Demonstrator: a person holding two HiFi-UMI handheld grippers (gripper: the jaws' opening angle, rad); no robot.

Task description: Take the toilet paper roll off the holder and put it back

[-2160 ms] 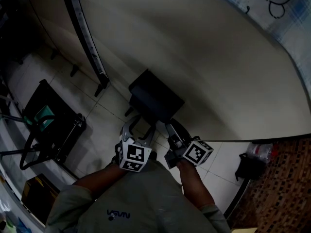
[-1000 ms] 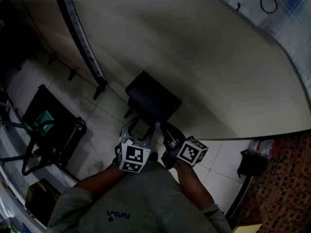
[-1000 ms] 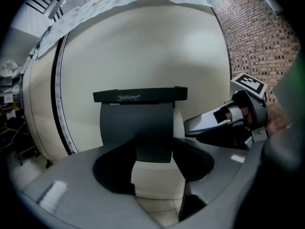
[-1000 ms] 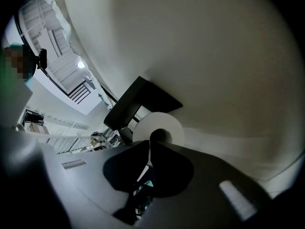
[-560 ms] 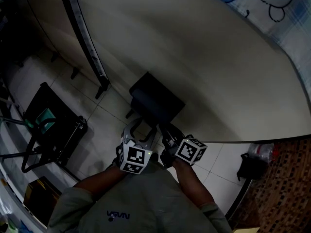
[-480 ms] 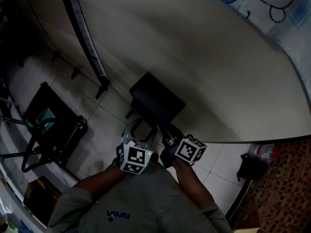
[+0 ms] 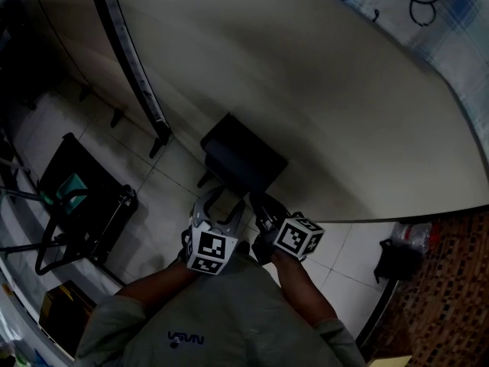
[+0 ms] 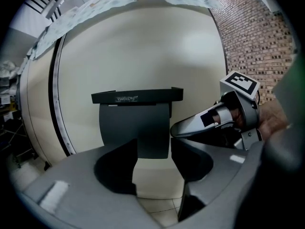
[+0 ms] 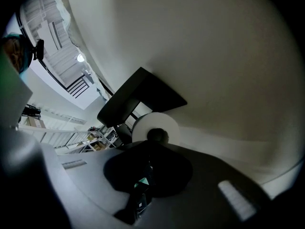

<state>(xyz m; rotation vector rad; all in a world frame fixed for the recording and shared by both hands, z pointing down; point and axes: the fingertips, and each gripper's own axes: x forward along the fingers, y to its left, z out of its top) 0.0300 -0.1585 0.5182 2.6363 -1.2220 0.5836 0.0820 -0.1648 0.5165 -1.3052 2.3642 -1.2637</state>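
Step in hand: in my judgement the approach before the taking off; nothing is gripped yet.
Toilet paper roll (image 9: 164, 123): on the holder (image 7: 243, 155), under its dark lid; the right gripper view shows its white end and dark core.
Holder: fixed on the curved cream wall (image 7: 306, 90); its front flap (image 8: 135, 128) hides the roll from the left gripper view.
Left tongs (image 7: 218, 205): wide but closing, with no thing pressed between the jaws; only the flap shows through the gap, further off.
Right tongs (image 7: 260, 205): closed and empty, tips just below the roll's end; I cannot tell if they touch it.
Next move calls for: probably opening the right tongs or bringing the left tongs nearer, gripping the roll gently so the soft paper is not crushed, then sliding it off the holder.
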